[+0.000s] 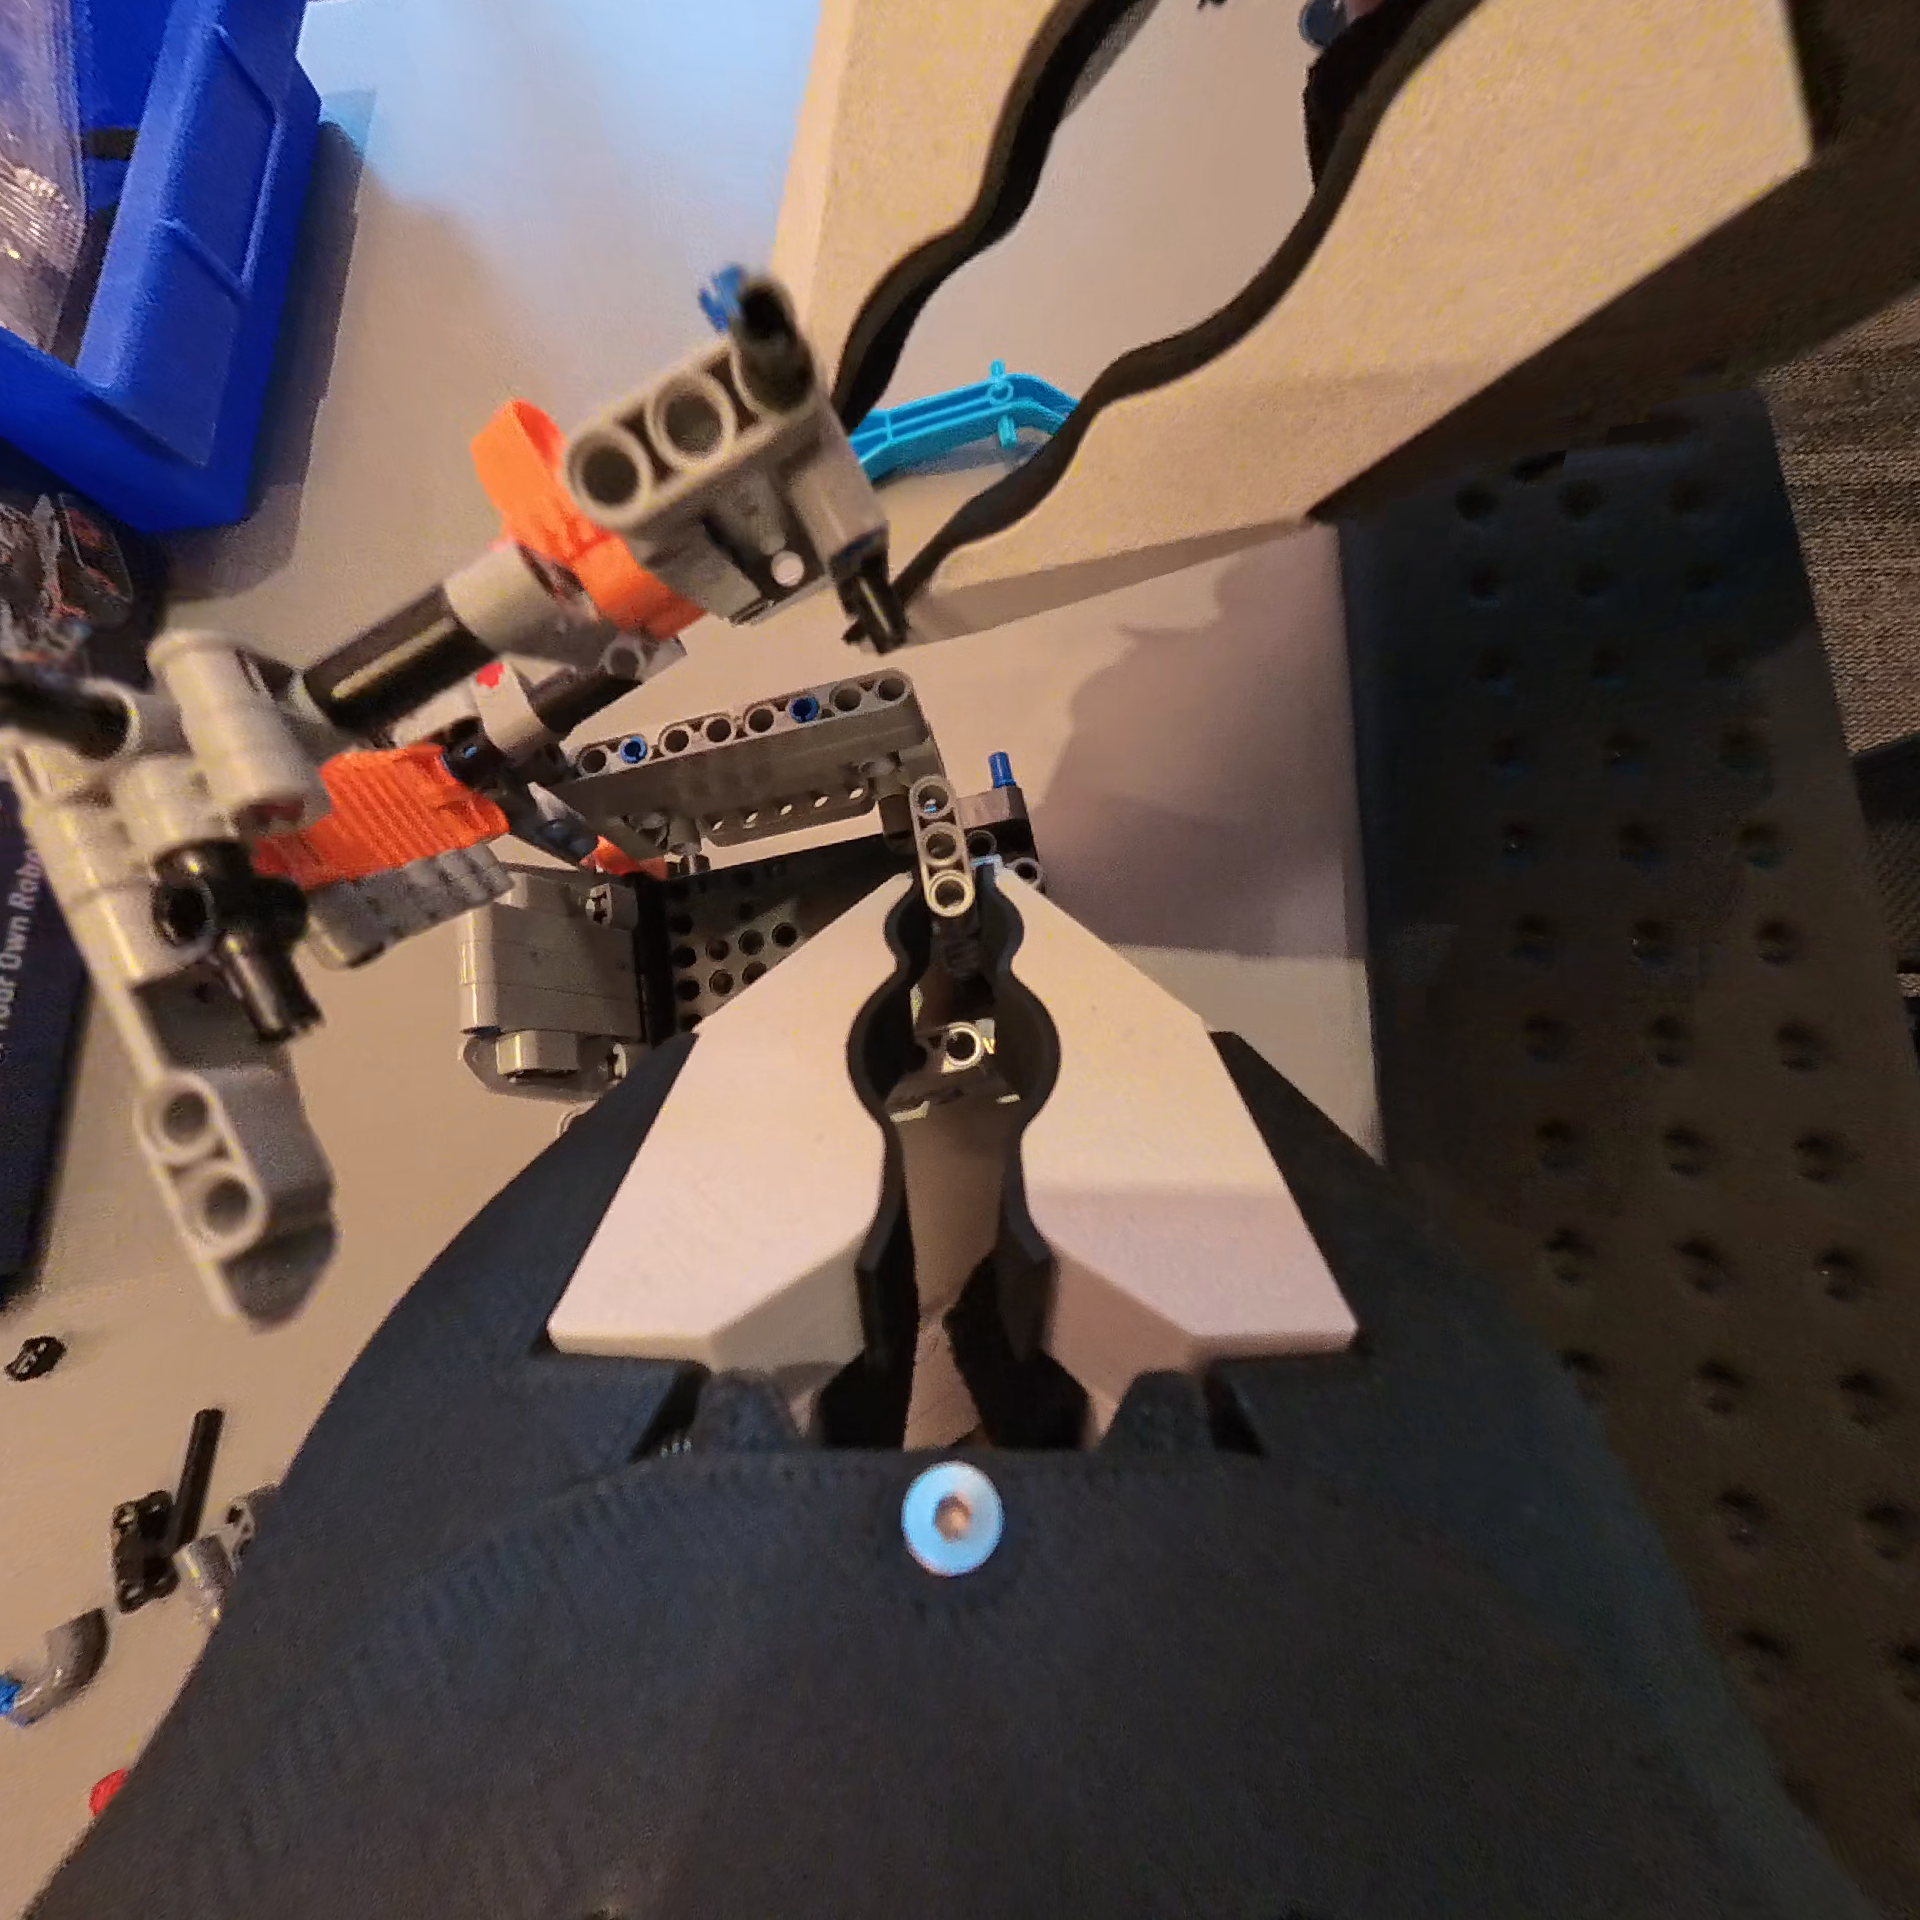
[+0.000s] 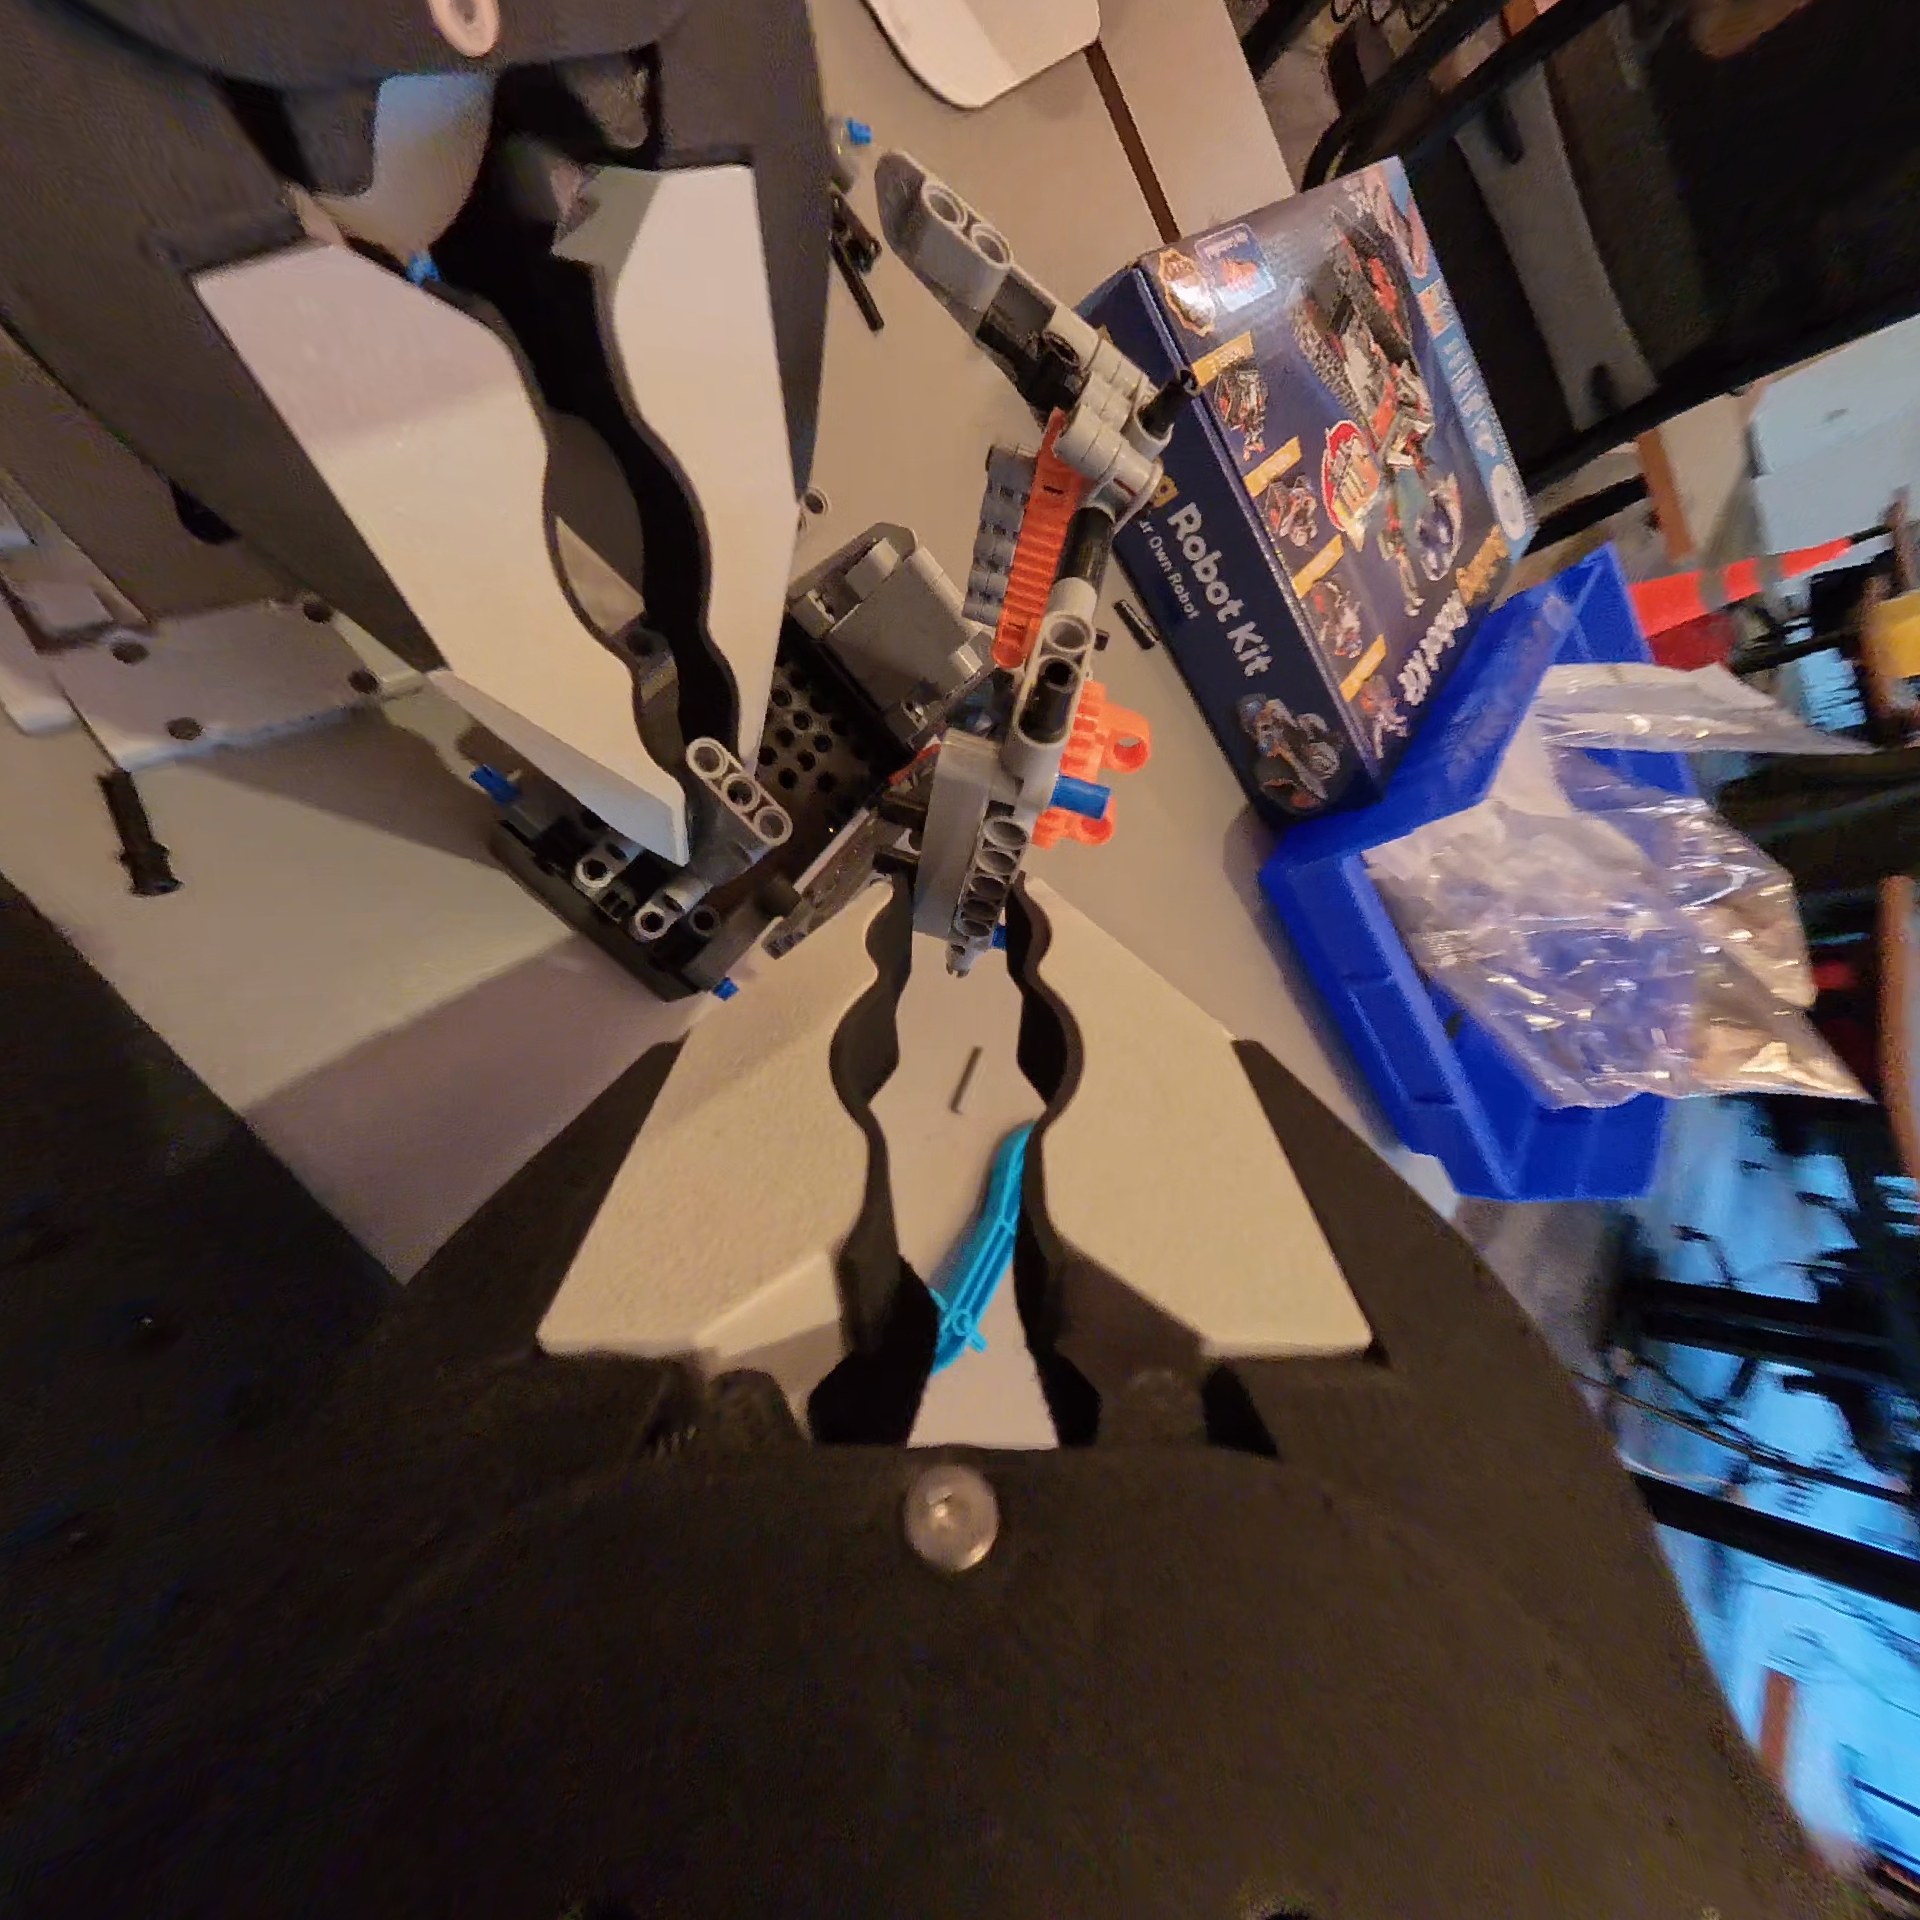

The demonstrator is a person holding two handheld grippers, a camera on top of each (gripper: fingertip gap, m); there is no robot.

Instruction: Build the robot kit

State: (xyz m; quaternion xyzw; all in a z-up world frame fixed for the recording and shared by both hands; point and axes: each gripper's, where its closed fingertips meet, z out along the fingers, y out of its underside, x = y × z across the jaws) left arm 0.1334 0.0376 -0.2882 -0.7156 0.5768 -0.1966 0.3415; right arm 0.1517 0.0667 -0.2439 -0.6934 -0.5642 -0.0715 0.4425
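Gripping toy model from two sides: left tool clenched on short grey beam at base, right tool clenched on grey frame. Model thus steadied above counter. Blue bin, kit box nearby.

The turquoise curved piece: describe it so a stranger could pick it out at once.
Start at the grey and orange brick model on the pale table. Just short of it, the turquoise curved piece lies flat on the table, seen between the right tongs. It is the only light blue, ribbed, slender strip there.
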